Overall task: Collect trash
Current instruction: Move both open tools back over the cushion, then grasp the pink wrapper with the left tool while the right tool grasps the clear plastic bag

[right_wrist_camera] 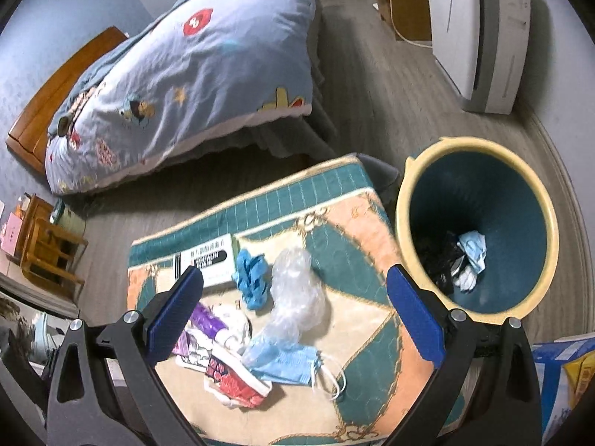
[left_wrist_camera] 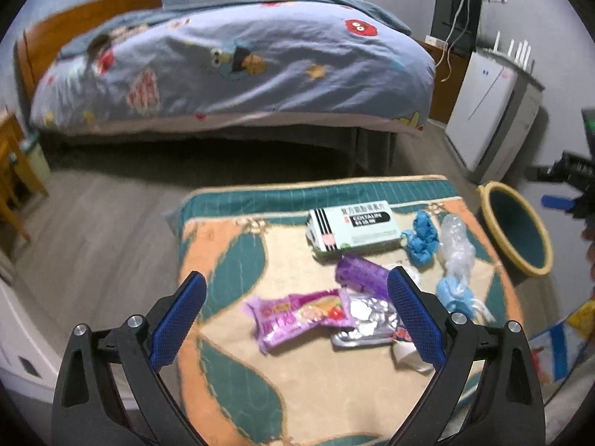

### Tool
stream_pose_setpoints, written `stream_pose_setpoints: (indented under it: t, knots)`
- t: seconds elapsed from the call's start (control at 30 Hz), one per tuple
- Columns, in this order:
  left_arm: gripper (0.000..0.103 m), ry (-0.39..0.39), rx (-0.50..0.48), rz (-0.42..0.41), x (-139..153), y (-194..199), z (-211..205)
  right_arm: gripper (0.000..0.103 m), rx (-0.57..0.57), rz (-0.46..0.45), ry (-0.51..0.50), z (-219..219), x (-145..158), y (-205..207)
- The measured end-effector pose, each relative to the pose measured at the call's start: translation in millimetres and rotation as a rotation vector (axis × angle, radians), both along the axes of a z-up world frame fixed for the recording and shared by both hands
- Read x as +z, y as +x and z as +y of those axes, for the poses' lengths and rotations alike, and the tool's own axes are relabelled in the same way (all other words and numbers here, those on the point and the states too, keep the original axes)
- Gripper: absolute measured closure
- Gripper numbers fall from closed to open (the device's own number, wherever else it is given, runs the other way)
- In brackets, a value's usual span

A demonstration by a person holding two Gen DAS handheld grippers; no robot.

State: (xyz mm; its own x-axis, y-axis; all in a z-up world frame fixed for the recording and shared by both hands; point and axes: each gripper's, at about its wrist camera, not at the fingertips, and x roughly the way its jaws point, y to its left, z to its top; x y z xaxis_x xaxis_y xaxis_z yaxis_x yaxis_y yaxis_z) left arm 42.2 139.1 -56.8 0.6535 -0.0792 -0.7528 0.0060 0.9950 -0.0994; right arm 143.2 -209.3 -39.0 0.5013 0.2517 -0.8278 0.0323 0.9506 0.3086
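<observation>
Left wrist view: the left gripper (left_wrist_camera: 297, 293) hangs with its blue-padded jaws spread wide and holding nothing, low in the frame above a patterned mat (left_wrist_camera: 238, 390). Between the fingers lies a pink snack wrapper (left_wrist_camera: 297, 316) with a crumpled silver foil (left_wrist_camera: 368, 319) touching its right end; a purple wrapper (left_wrist_camera: 362, 273) sits just above them, partly behind the right finger. Further up the mat, centre-right, lies a medicine box (left_wrist_camera: 353, 230), with a crumpled blue glove (left_wrist_camera: 420, 238) and clear plastic film (left_wrist_camera: 455, 241) just to its right. A yellow-rimmed bin (left_wrist_camera: 520, 230) stands beside the mat at the right edge.

In the right wrist view, the right gripper (right_wrist_camera: 293, 297) is likewise wide apart and empty. Between its fingers lie the plastic film (right_wrist_camera: 293, 290), the glove (right_wrist_camera: 253, 278) and a blue face mask (right_wrist_camera: 286, 362), with a red-printed wrapper (right_wrist_camera: 234, 379) lower left of the mask. The bin (right_wrist_camera: 405, 223), right of centre, has crumpled trash at its bottom.
</observation>
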Motion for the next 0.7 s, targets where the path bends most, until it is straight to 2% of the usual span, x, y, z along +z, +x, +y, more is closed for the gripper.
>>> stream_pose_setpoints:
  t: [0.13,0.2,0.5,0.7]
  knots:
    - [0.006,-0.086,-0.003,0.037,-12.4,0.0,13.7,0.006,0.041,0.019,-0.056,15.4,-8.0,-4.6]
    - [0.006,-0.096,0.008,0.046,-16.2,1.6,16.9,0.006,0.065,0.032,-0.091,23.4,-13.3,-5.7]
    - [0.006,0.036,0.027,0.155,-52.9,22.0,22.3,0.006,0.113,0.096,-0.154,43.8,-40.0,-2.7]
    - [0.008,0.124,0.042,0.223,-77.8,37.9,26.7,0.006,0.091,0.158,-0.178,43.9,-63.1,8.9]
